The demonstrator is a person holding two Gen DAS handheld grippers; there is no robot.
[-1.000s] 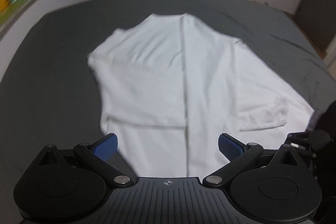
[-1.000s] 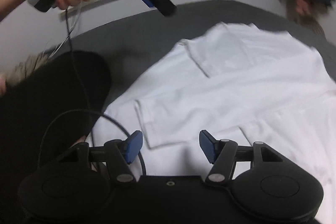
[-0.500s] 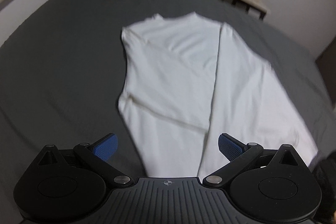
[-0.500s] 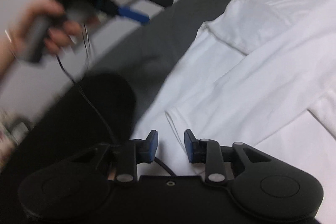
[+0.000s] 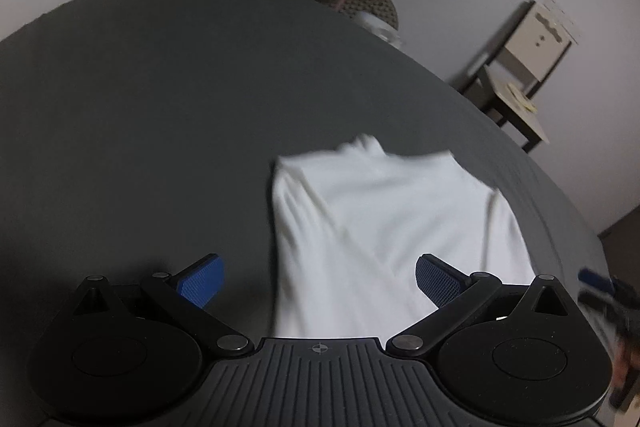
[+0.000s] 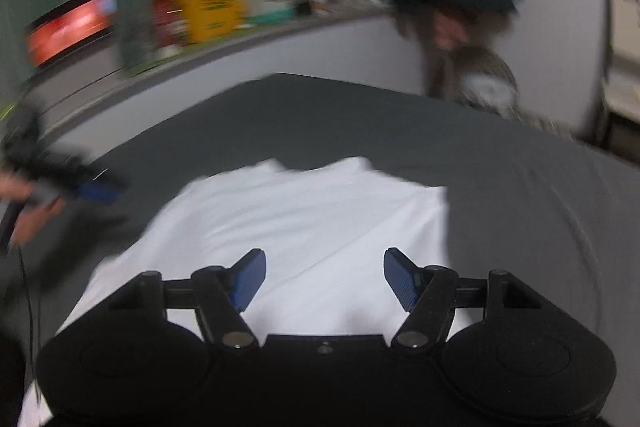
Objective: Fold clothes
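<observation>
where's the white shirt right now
The white shirt lies flat on the dark grey bed cover, just ahead of both open grippers, right of centre in the left wrist view.

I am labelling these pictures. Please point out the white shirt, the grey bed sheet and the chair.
white shirt [image 5: 384, 227], left wrist view, middle of the cloth
grey bed sheet [image 5: 160, 107], left wrist view, bare part
chair [image 5: 516, 103], left wrist view, seat

The white shirt [image 5: 384, 227] is soft matt cloth with light creases. The grey bed sheet [image 5: 160, 115] is smooth matt fabric. The left gripper [image 5: 318, 281] is matt black plastic, with blue textured pads [image 5: 434, 281] and small shiny metal pivot screws.
</observation>
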